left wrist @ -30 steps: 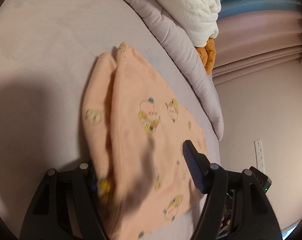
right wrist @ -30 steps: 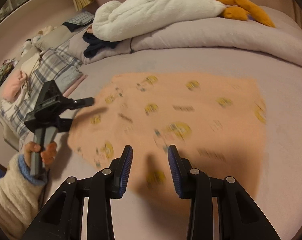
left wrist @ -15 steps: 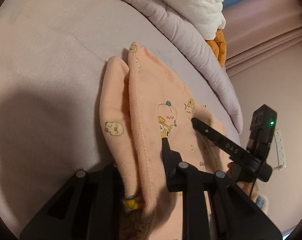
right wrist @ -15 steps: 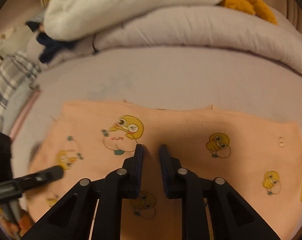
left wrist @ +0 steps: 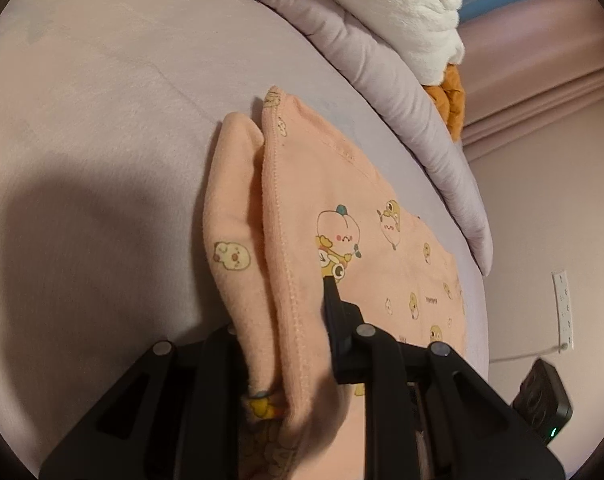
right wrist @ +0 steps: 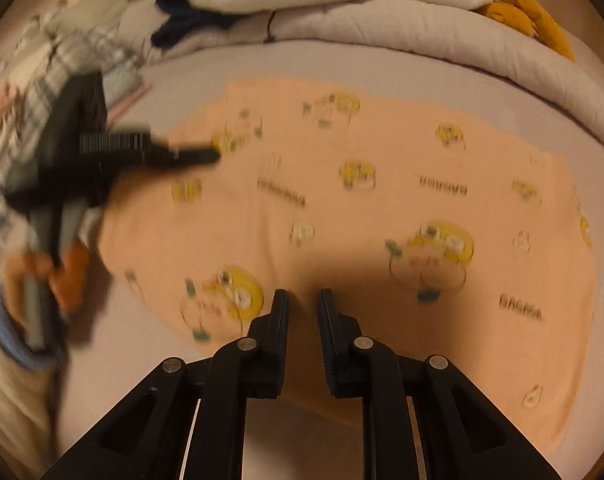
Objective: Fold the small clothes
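Observation:
An orange cloth (left wrist: 342,184) printed with cartoon ducks lies on the lilac bed sheet (left wrist: 101,120), its left edge doubled over. My left gripper (left wrist: 297,312) is shut on that bunched edge; only one finger (left wrist: 334,304) shows, as the cloth hides the other. In the blurred right wrist view the same cloth (right wrist: 382,200) spreads wide. My right gripper (right wrist: 304,308) stands over its near part with the jaws a narrow gap apart and cloth pinched between them. At the left, a hand (right wrist: 41,272) holds my left gripper (right wrist: 209,156) at the cloth's edge.
A rolled lilac quilt (left wrist: 382,92) borders the bed's far side, with a white plush toy (left wrist: 402,8) with orange feet (left wrist: 454,100) on it. Piled checked clothes (right wrist: 61,52) and a dark garment (right wrist: 185,24) lie far left. A wall socket (left wrist: 564,308) sits beside the bed.
Both grippers' jaws closed onto the cloth. The right gripper then drew back toward the near side with the cloth's print staying at its fingertips. The left gripper stayed at the left edge.

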`<state>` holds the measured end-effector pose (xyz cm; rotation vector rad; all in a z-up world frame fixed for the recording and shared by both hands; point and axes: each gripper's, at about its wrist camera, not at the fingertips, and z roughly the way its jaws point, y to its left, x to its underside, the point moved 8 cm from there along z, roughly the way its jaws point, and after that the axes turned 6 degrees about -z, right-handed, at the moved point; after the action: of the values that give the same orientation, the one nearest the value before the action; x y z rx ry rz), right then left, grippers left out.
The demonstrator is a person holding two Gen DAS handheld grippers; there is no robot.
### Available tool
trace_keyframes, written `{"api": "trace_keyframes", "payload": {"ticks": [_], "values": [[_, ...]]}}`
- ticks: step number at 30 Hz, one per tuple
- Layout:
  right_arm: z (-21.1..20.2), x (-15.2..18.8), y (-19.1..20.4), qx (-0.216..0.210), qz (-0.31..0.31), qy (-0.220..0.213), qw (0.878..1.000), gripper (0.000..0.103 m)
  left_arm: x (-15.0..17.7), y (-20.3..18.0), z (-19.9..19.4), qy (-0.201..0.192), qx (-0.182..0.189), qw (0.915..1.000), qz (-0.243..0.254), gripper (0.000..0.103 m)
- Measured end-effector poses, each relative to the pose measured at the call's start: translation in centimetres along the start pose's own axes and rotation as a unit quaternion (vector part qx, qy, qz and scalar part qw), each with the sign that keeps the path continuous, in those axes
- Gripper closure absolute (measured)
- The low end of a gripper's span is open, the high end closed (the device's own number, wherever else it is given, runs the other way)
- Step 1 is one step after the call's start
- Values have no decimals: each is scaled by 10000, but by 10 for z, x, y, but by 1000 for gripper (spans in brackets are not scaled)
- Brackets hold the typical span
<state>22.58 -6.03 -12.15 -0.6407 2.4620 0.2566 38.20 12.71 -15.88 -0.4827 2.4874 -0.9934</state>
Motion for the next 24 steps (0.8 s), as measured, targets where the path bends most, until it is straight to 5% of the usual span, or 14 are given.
{"api": "trace_keyframes", "payload": {"ticks": [7, 13, 18, 21, 24], "values": [[-30, -18, -24, -957, 931, -450, 9900, 84, 1, -32, -12, -178, -260, 9992, 257, 87], [-48, -34, -82, -1608, 2188, -1072, 9565, 81, 16, -99, -8, -212, -356, 9938, 1028, 87], [-44, -34, -123, -2570, 3453, -1538, 8894, 55, 43, -150, 21, 43, -467, 9849, 1666, 86], [-38, -23, -140, -3015, 4060, -1629, 8472, 52, 65, -164, 49, 394, -556, 9796, 1890, 81], [-28, -15, -149, -3333, 4432, -1563, 8173, 41, 83, -172, 73, 789, -386, 9791, 1834, 70]]}}
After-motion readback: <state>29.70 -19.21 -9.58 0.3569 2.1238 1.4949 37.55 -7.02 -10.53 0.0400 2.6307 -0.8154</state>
